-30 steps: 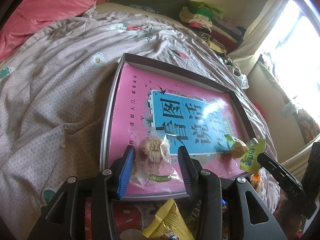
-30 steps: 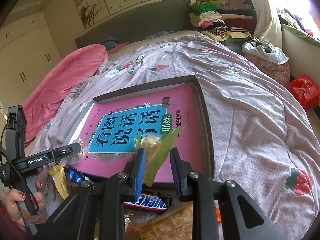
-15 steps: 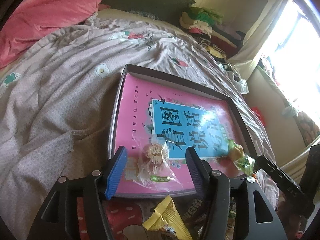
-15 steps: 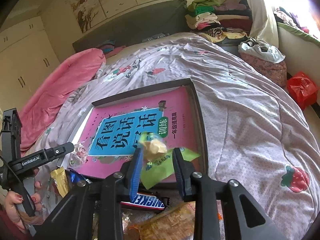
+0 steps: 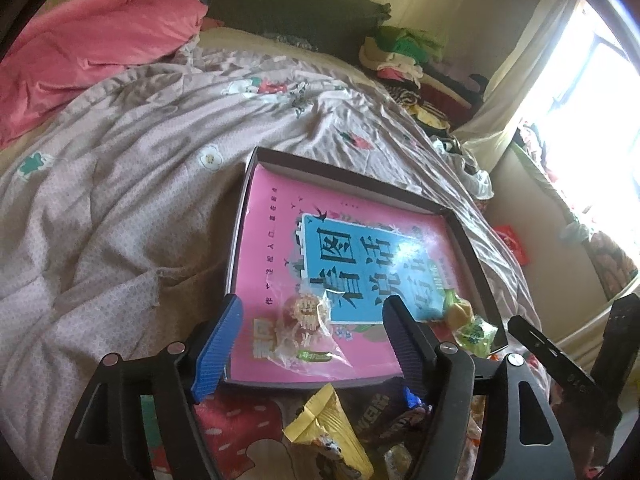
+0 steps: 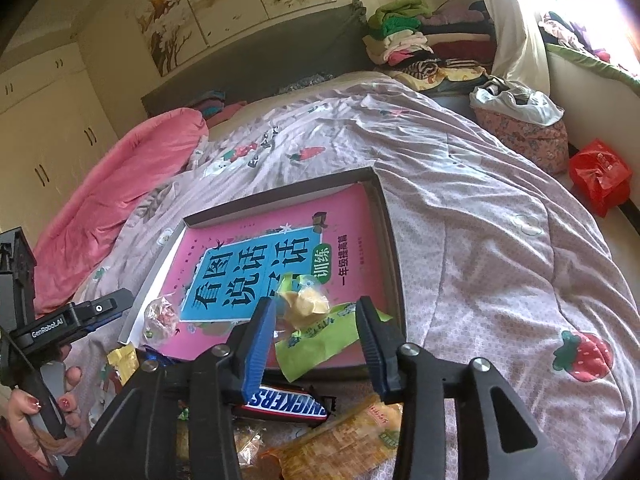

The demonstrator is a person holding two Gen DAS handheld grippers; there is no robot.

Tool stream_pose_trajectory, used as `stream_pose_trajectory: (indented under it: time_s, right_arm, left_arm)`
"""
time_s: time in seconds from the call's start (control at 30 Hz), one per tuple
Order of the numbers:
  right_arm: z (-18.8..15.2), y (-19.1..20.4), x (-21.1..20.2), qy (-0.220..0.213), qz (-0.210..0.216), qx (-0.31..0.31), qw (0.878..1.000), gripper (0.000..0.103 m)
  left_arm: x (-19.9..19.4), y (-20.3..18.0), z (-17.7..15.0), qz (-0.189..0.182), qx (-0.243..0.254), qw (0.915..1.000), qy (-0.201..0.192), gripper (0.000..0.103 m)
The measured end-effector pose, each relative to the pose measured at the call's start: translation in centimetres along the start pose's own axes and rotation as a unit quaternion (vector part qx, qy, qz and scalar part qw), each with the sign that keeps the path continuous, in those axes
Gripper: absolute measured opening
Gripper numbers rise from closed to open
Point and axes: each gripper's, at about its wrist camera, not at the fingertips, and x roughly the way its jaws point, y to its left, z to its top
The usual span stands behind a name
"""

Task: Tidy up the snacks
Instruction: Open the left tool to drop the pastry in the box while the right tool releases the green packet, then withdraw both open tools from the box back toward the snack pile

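Note:
A dark shallow tray (image 5: 348, 170) (image 6: 280, 196) lined with a pink book lies on the bed. A clear-wrapped biscuit snack (image 5: 306, 320) (image 6: 160, 314) lies on the tray's near left part, between the open jaws of my left gripper (image 5: 312, 340), which is empty. A green-wrapped yellow pastry (image 6: 310, 320) (image 5: 468, 322) lies on the tray's near right part, between the open jaws of my right gripper (image 6: 316, 340), also empty. Loose snacks lie in front of the tray: a Snickers bar (image 6: 284, 402), a yellow packet (image 5: 328, 424) and an orange packet (image 6: 340, 440).
The bed has a mauve patterned quilt (image 5: 120, 200) and a pink duvet (image 5: 80, 48) at the head. Folded clothes (image 6: 400, 36) are stacked beside the bed. A red bag (image 6: 600, 176) lies on the floor at the right.
Both grippers opened and let go of their snacks onto the tray, then drew back a little. The biscuit snack and the green-wrapped pastry now rest on the pink book.

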Motion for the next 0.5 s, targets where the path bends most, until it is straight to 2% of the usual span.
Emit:
stream_pose_trajectory:
  time_s: [0.5]
  right_arm:
    - [-0.1, 0.5, -1.4, -0.007, 0.008, 0.001, 1.000, 0.051]
  left_arm:
    - [-1.5, -0.5, -0.4, -0.006, -0.001, 1.0000, 0.000, 0.076]
